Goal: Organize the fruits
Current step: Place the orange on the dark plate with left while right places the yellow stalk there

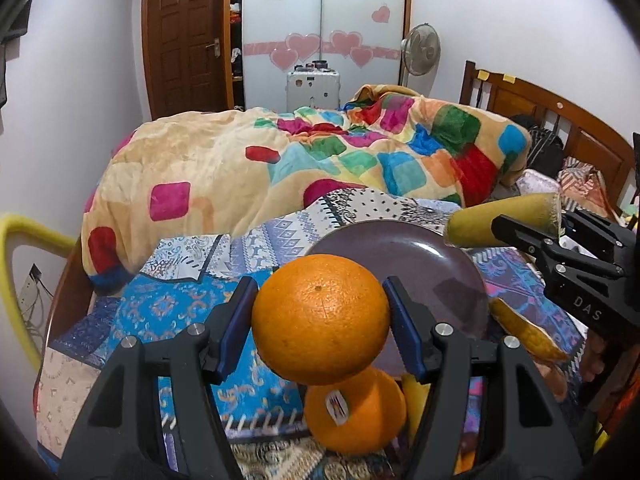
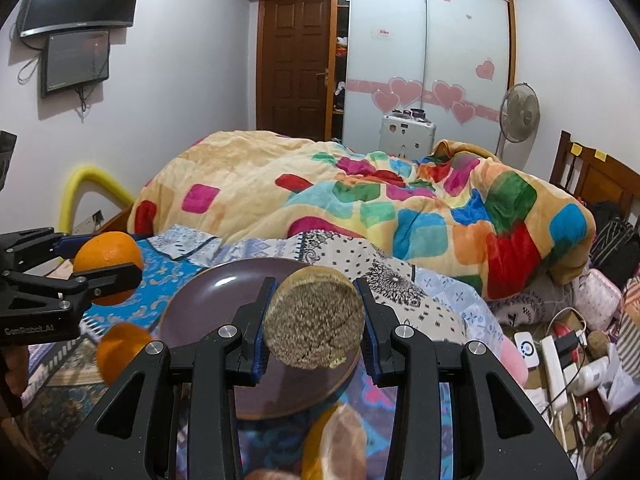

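My left gripper (image 1: 320, 312) is shut on an orange (image 1: 320, 316) and holds it above the near edge of a dark purple plate (image 1: 400, 248). A second orange (image 1: 356, 412) with a sticker lies below it on the bedcover. My right gripper (image 2: 316, 320) is shut on a yellowish cut fruit piece (image 2: 316, 316), its cut end facing the camera, above the plate (image 2: 224, 292). In the left wrist view that piece (image 1: 500, 220) hangs past the plate's right rim. The held orange (image 2: 108, 260) and the left gripper (image 2: 100, 268) show at left in the right wrist view.
The plate rests on a patterned bedcover (image 1: 168, 308). A colourful quilt (image 1: 280, 160) is heaped behind it. Another yellow fruit piece (image 1: 524, 336) lies right of the plate, more fruit (image 2: 336, 440) near me. Chargers and cables (image 2: 560, 360) clutter the right. A wooden headboard (image 1: 560, 128) stands at right.
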`<state>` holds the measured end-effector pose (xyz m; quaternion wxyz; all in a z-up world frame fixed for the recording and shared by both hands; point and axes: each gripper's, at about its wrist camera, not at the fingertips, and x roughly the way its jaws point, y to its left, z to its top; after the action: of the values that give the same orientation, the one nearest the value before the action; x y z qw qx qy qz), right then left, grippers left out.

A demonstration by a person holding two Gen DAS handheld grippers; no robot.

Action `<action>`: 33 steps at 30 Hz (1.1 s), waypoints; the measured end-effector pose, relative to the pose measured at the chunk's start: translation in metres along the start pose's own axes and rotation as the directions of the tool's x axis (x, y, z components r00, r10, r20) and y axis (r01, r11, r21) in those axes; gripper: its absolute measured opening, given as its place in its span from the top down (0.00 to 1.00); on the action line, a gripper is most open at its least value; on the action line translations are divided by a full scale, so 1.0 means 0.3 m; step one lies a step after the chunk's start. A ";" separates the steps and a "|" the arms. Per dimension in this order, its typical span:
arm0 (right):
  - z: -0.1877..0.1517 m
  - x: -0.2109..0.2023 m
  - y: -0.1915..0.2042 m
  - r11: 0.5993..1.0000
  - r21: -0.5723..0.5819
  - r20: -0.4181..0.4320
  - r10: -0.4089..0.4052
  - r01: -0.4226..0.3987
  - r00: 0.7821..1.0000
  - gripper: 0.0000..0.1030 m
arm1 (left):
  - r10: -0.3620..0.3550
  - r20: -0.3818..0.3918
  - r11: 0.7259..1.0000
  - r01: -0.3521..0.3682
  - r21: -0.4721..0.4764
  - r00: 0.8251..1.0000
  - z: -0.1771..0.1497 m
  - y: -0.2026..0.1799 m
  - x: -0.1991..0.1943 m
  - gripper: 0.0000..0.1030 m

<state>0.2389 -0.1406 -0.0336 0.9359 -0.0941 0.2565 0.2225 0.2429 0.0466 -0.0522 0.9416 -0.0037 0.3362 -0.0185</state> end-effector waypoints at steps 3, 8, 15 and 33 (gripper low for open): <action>0.007 0.045 -0.007 1.000 -0.007 -0.024 0.000 0.000 1.000 0.67 | 0.014 -0.023 1.000 -0.014 0.010 1.000 0.014 -0.005 0.050 0.38; 0.020 0.120 -0.010 1.000 -0.028 -0.073 0.002 -0.004 0.997 0.67 | 0.020 -0.074 0.999 -0.018 0.031 0.997 0.032 -0.015 0.135 0.38; 0.048 0.186 -0.017 0.999 -0.026 -0.144 0.039 -0.043 0.989 0.67 | 0.017 -0.136 0.998 -0.009 0.062 0.991 0.057 -0.036 0.229 0.38; -0.036 0.222 -0.026 0.992 -0.050 -0.348 0.093 -0.118 0.933 0.67 | -0.024 -0.254 0.998 0.039 0.056 0.967 0.033 -0.048 0.304 0.38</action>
<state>0.2891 -0.1261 -0.0771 0.8593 -0.1505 0.4132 0.2614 0.3192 0.0289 -0.1020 0.8901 0.0217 0.4531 -0.0439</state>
